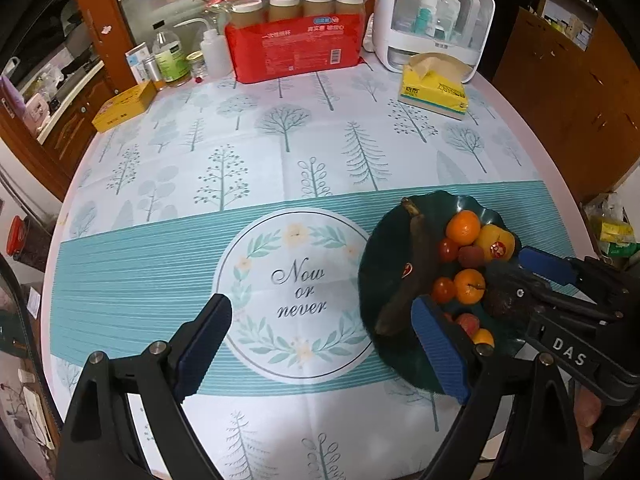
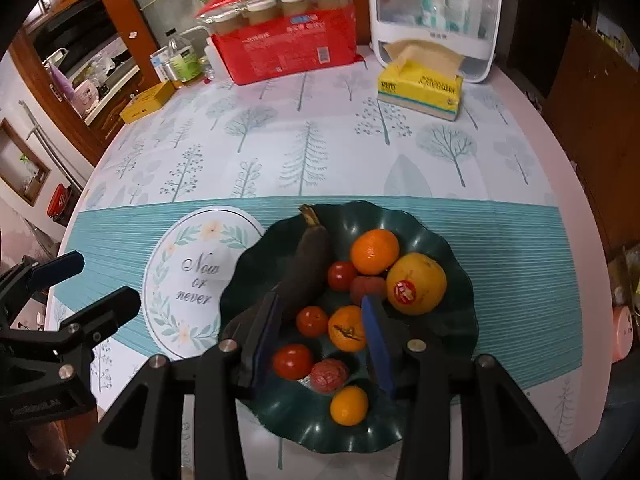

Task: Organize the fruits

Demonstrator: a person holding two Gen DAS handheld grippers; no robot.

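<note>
A dark green wavy bowl (image 2: 452,320) holds a blackened banana (image 2: 308,264), a large orange with a red sticker (image 2: 416,284), mandarins (image 2: 374,251), red tomatoes (image 2: 342,275) and lychees (image 2: 329,374). My right gripper (image 2: 320,340) hangs low over the bowl, partly open. A tomato (image 2: 312,320) and a mandarin (image 2: 347,328) lie between its blue pads, and neither is squeezed. My left gripper (image 1: 320,344) is wide open over the "Now or never" print, left of the bowl (image 1: 384,240), with nothing in it. One blue pad (image 1: 544,265) of the right gripper shows in the left wrist view.
At the back of the round table stand a red pack of jars (image 1: 296,48), a yellow tissue box (image 1: 434,88), a white storage case (image 1: 432,12), some bottles (image 1: 172,56) and a small yellow box (image 1: 124,106). Wooden cabinets surround the table.
</note>
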